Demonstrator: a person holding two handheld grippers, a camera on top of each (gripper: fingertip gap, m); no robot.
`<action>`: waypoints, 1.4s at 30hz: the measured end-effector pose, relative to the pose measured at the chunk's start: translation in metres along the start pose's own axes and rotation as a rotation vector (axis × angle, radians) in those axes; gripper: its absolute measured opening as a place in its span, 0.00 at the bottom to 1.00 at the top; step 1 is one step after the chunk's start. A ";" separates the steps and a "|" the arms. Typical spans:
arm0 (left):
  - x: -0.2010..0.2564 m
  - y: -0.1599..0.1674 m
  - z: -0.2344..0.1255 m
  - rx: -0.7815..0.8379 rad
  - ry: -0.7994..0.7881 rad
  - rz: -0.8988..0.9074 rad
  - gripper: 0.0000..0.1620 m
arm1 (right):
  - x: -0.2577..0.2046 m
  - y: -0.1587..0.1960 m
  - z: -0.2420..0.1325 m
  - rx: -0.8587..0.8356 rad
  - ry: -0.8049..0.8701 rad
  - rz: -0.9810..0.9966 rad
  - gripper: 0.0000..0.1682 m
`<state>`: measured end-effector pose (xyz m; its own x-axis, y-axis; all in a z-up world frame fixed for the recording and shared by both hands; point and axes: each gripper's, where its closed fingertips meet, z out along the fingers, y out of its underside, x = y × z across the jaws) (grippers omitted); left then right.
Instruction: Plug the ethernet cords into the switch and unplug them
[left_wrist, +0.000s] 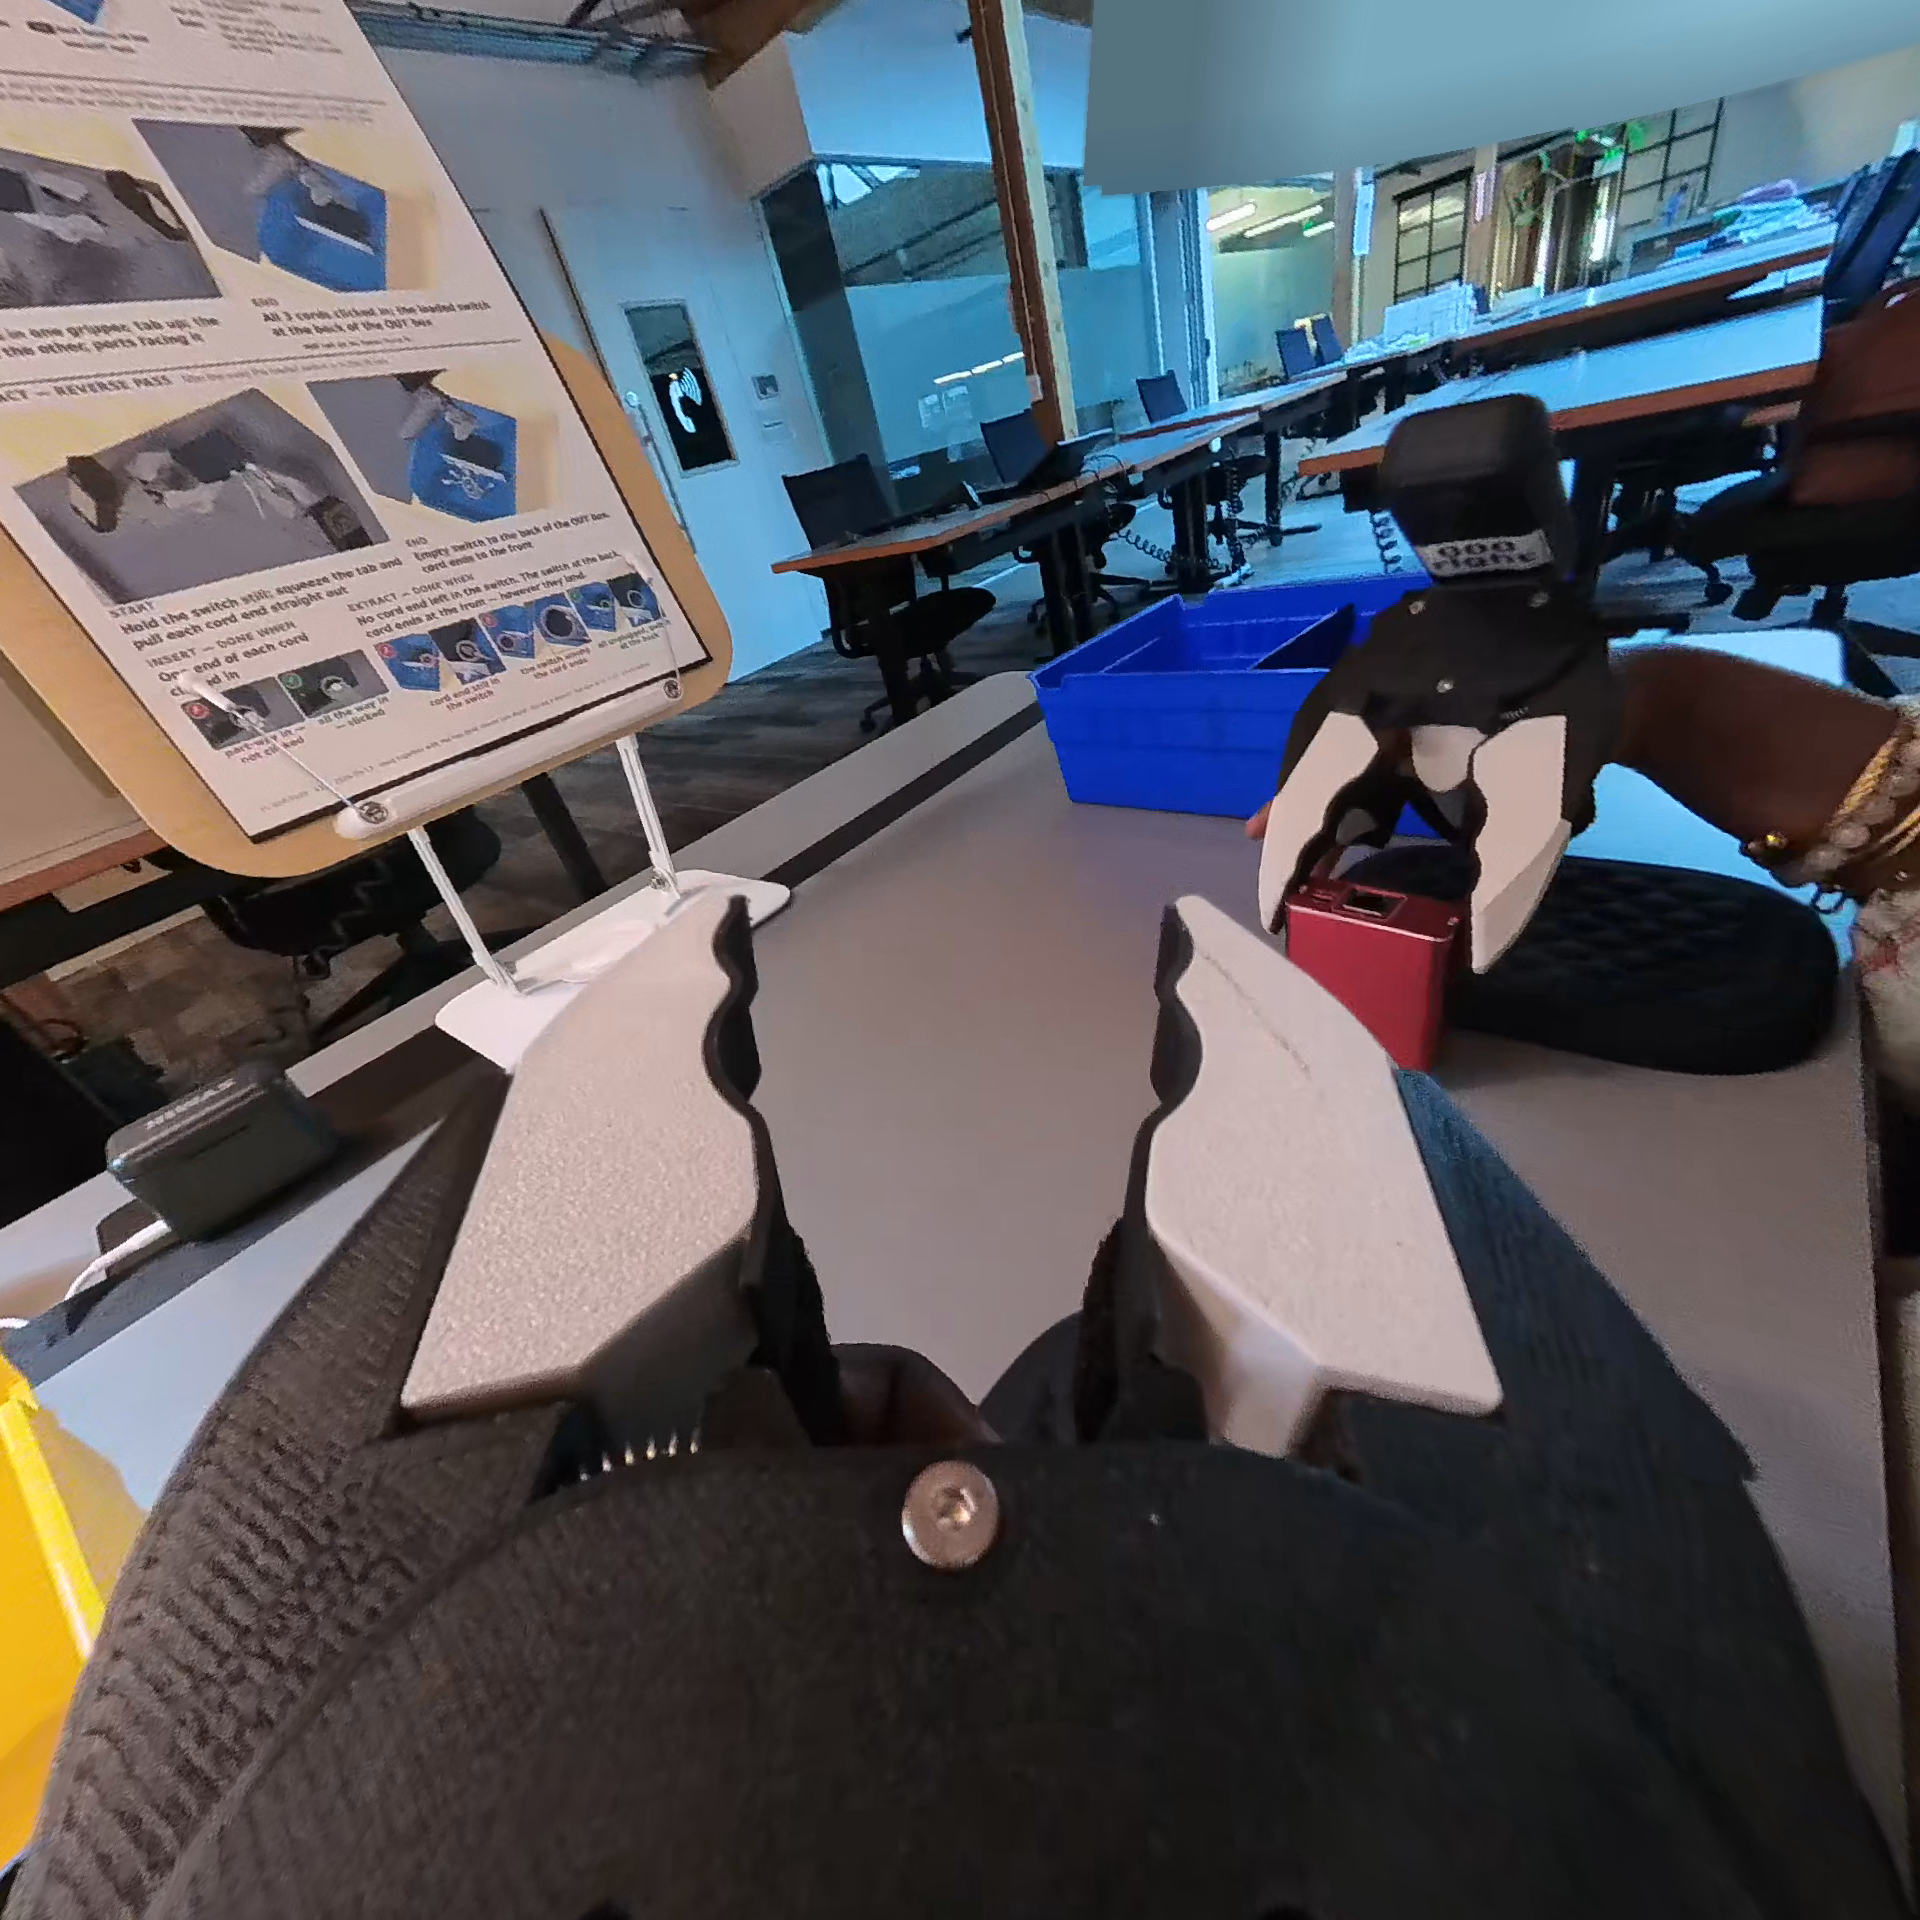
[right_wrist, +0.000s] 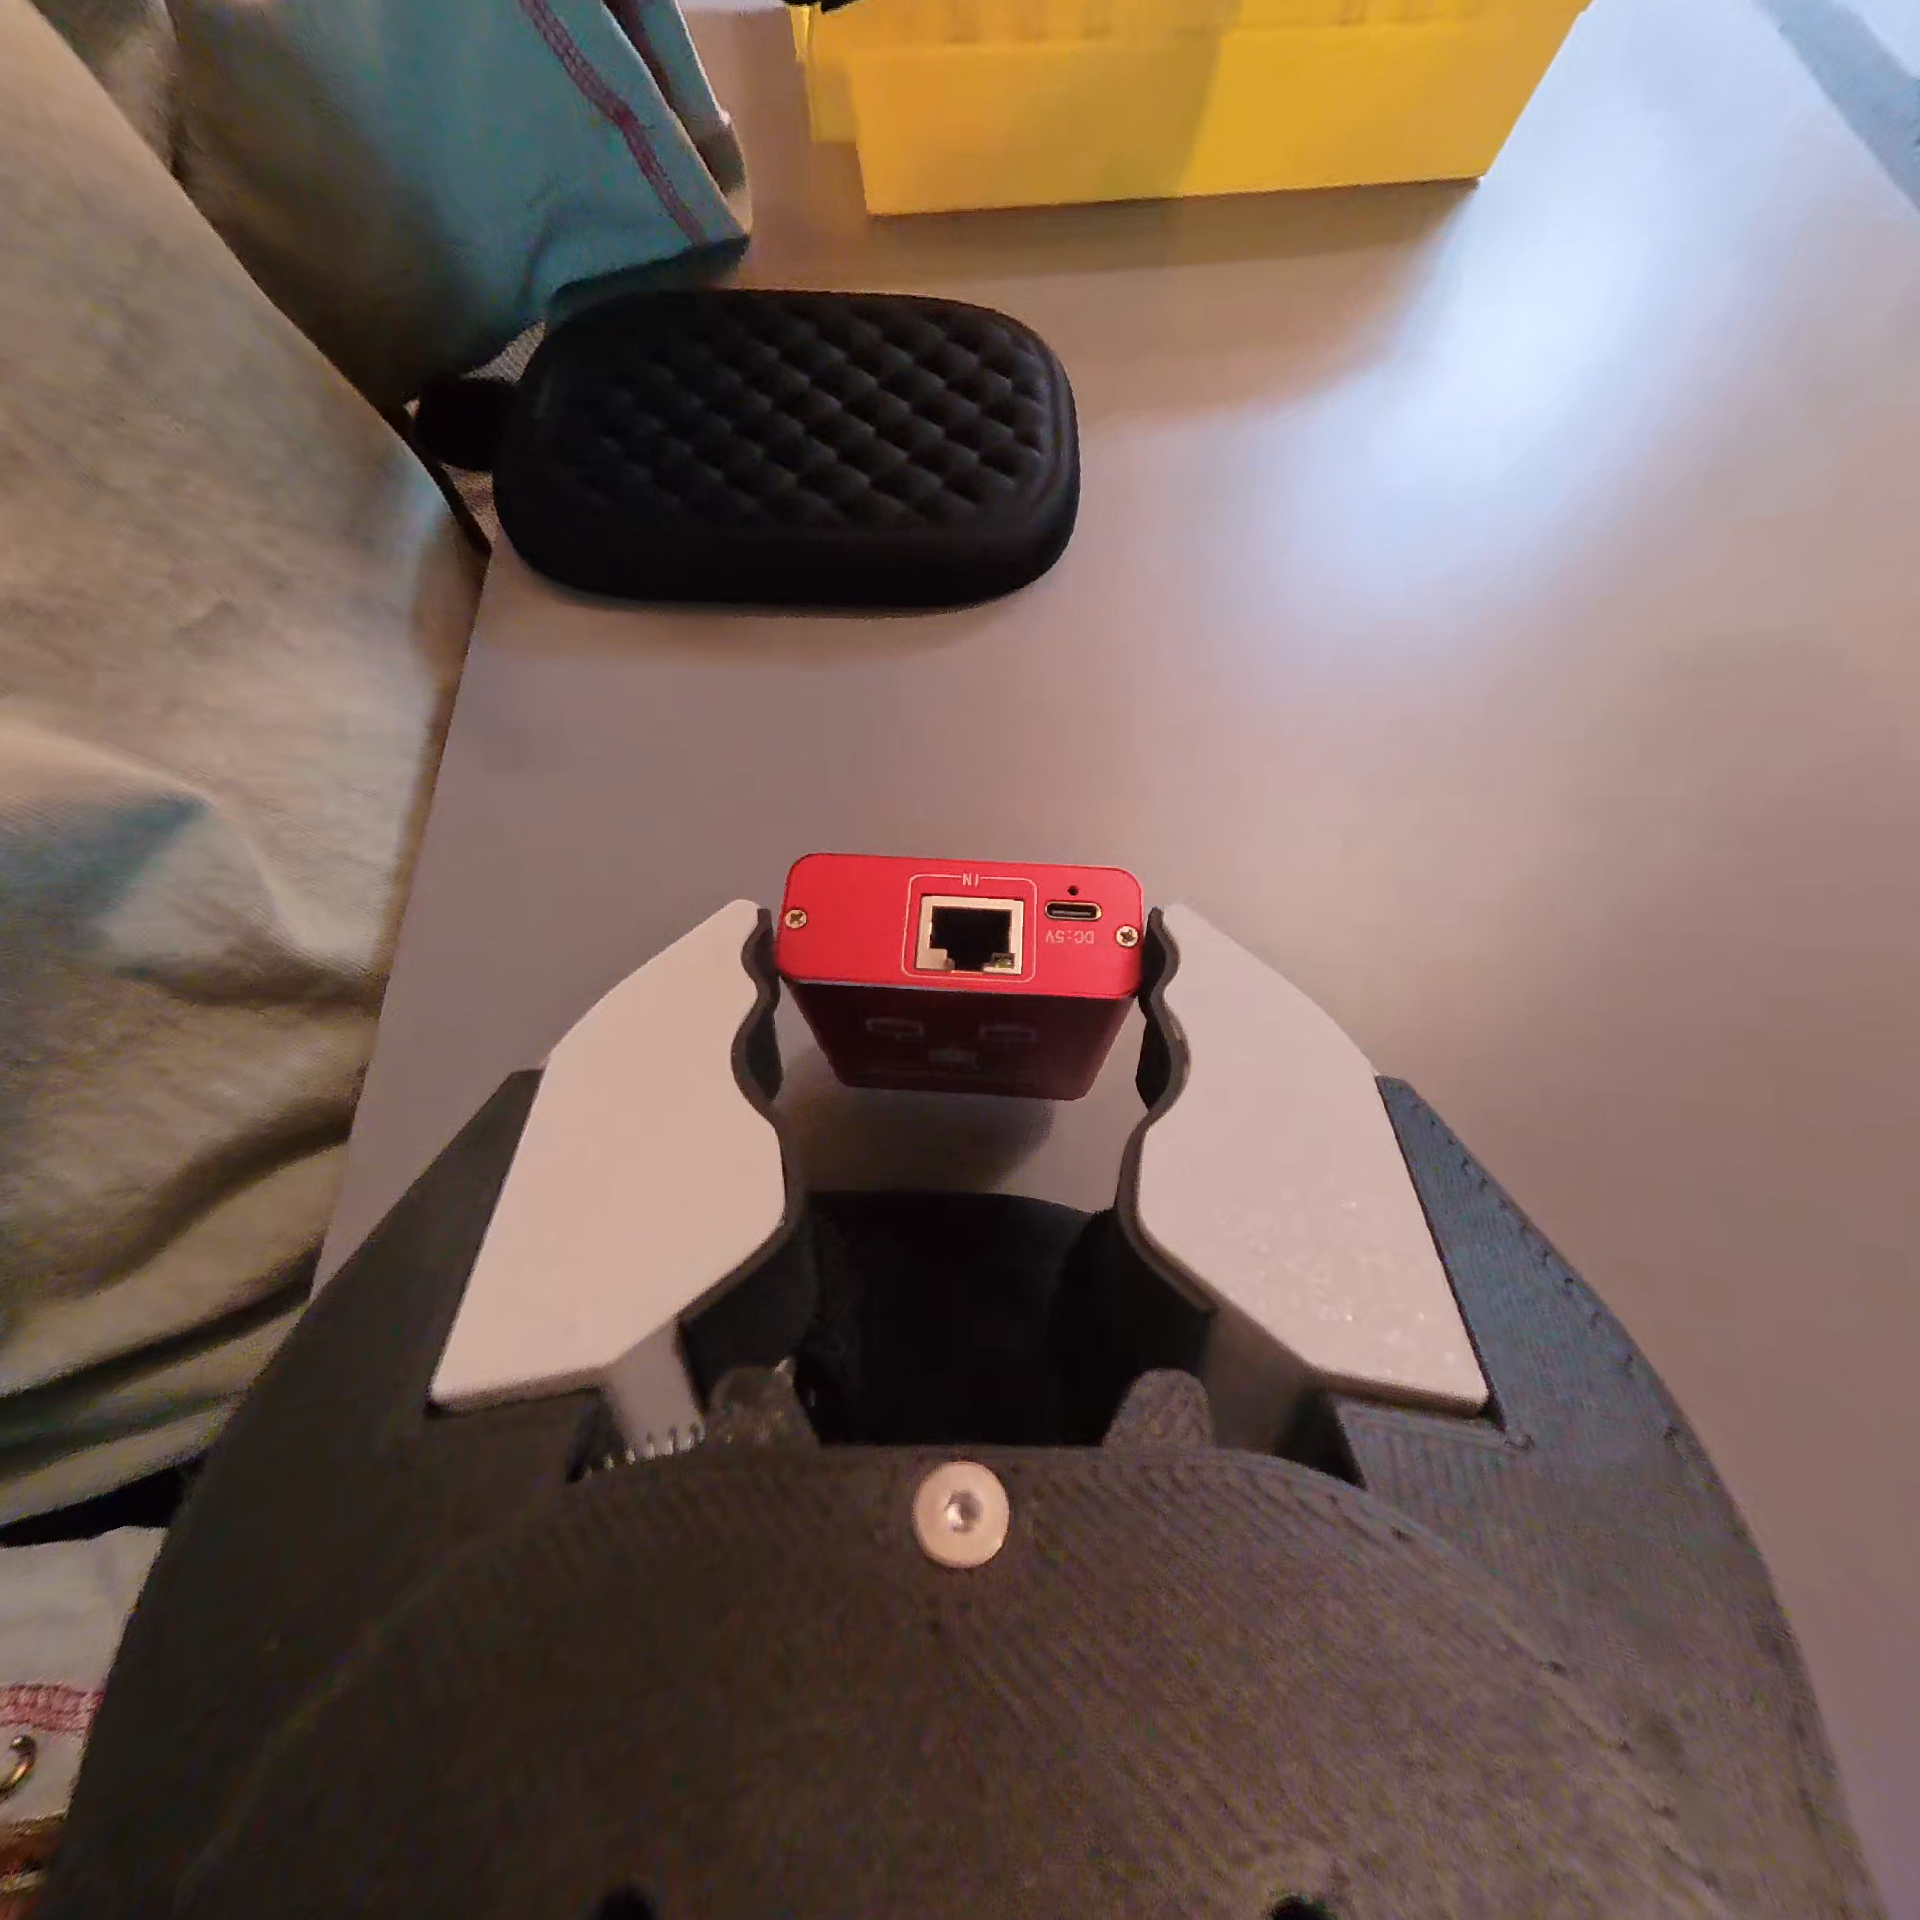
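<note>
My left gripper (left_wrist: 956, 945) hovers with jaws spread and nothing between them; my right gripper (right_wrist: 961, 935) points down, fingers clamped on a load.

The left tongs (left_wrist: 956, 935) are held open above the worktop (left_wrist: 935, 1091); the red switch (left_wrist: 1366, 961) is gripped by the right tongs (left_wrist: 1413, 920).
</note>
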<state>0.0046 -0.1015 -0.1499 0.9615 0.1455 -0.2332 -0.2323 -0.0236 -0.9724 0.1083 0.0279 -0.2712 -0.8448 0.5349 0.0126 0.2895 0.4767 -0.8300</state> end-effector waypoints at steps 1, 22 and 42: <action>0.001 0.002 0.000 -0.010 0.006 0.007 0.46 | 0.001 0.000 0.000 0.010 -0.005 0.002 0.40; 0.012 0.017 0.006 -0.100 0.049 0.074 0.45 | -0.001 0.011 -0.002 0.026 0.058 0.083 0.60; -0.138 0.051 -0.194 -0.682 -0.725 -0.173 0.43 | 0.001 -0.025 -0.039 0.383 0.398 -0.096 0.60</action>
<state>-0.1114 -0.3149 -0.1695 0.6003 0.7609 -0.2463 0.2533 -0.4730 -0.8439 0.1181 0.0440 -0.2288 -0.6029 0.7591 0.2457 -0.0271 0.2883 -0.9572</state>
